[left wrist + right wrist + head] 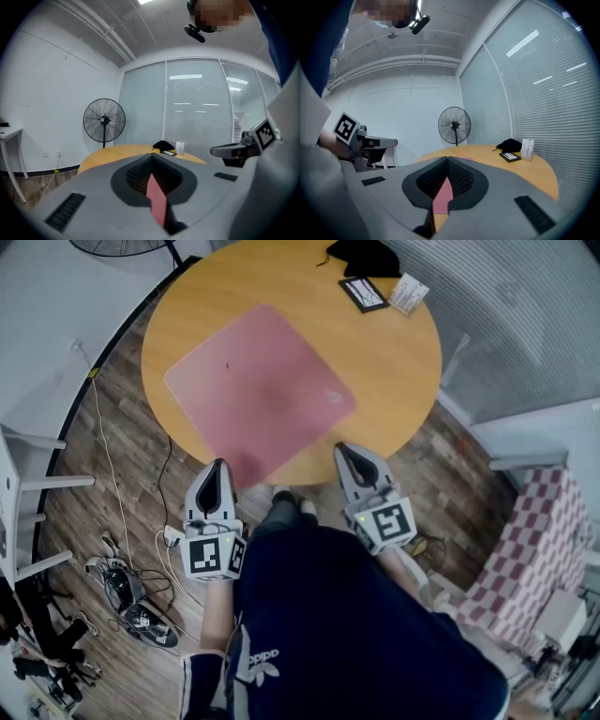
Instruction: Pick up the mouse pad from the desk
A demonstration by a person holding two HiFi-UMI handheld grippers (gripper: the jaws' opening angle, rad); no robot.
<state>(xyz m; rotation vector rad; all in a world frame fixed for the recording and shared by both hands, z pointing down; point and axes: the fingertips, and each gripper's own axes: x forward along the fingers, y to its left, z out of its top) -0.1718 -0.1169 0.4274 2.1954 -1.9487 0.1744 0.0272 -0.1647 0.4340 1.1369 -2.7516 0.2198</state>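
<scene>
A pink mouse pad (258, 395) lies flat on the round wooden table (394, 362), its near corner reaching the table's near edge. My left gripper (220, 467) hovers just short of that edge, left of the pad's near corner, jaws shut and empty. My right gripper (343, 450) is at the table's edge to the right of that corner, jaws also together with nothing in them. In the left gripper view the left gripper (151, 159) shows a strip of the pad (157, 199) through the slot beneath its tips. The right gripper view shows the same for the right gripper (446, 159) and the pad (443, 197).
At the table's far side lie a black pouch (366, 254), a black framed device (364, 293) and a white card stand (409, 293). A pedestal fan (104, 119) stands beyond the table. Cables and gear (131, 587) litter the floor at left; a checked seat (530, 549) stands at right.
</scene>
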